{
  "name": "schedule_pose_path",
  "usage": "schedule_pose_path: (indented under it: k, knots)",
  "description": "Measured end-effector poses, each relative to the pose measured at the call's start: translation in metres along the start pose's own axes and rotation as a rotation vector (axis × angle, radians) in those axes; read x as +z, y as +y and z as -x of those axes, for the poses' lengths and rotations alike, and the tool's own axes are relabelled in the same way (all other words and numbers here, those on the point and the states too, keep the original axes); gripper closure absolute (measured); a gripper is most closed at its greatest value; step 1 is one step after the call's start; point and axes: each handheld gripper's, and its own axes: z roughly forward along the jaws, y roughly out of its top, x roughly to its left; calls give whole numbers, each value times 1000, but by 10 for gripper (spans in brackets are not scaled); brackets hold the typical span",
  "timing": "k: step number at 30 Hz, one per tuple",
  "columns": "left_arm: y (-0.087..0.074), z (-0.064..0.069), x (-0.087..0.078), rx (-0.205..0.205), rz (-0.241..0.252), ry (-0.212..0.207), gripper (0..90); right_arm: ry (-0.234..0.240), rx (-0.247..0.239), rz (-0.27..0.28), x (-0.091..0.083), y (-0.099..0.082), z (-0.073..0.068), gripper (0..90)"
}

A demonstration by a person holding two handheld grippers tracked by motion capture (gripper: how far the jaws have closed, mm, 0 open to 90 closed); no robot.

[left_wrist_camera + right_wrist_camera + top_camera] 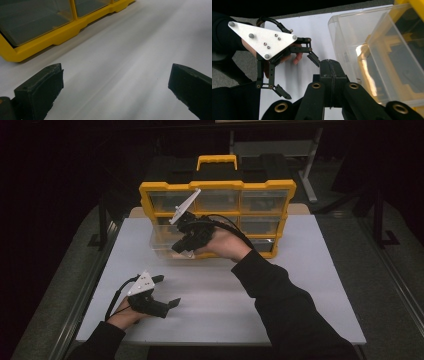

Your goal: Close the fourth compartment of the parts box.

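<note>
The white table point(300, 285) takes up most of the high view, a pale slab running from the lower edge up to the middle of the frame. I keep everything on it because it gives both my hands a flat place to work.

At the top centre of that view stands the yellow drawer organizer point(217, 215), upright with its clear fronts facing me, so I can reach any compartment straight on. In my left gripper view its yellow base sits in the upper left corner.

One clear plastic drawer point(167, 242) sticks out from the organizer's lower left, drawn partway toward me. In my right gripper view the same drawer point(364, 50) spreads across the right half of the frame, its walls transparent; I cannot tell whether anything lies inside.

My right gripper point(184, 249) is at the drawer's front edge, just left of the high view's centre. Its jaws are pressed together, meeting in a single seam low in my right gripper view point(331, 68), with nothing between them. I judge I am using the closed tip to nudge the drawer, though I cannot tell whether it touches.

My left gripper point(167, 292) rests in the lower left of the high view, well apart from the organizer, jaws spread wide over bare table, apparently waiting its turn.
</note>
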Motion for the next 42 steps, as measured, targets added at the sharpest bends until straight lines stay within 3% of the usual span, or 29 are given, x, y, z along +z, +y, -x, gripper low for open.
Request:
schedule_pose_path:
  k: [10,16,18,21,42]
  knots:
    - [0,0,0,-2,-1,-2,0,-2,-10,-14,11,3,-2,887]
    - [0,0,0,-3,-2,-3,0,-37,-7,-27,13,2,1,888]
    - [0,0,0,-3,-3,-2,0,-29,-6,-23,13,2,3,888]
    - [0,0,0,-3,-3,-2,0,-66,-11,-22,12,2,4,889]
    - [0,0,0,0,-5,-1,0,-105,32,9,13,5,23,889]
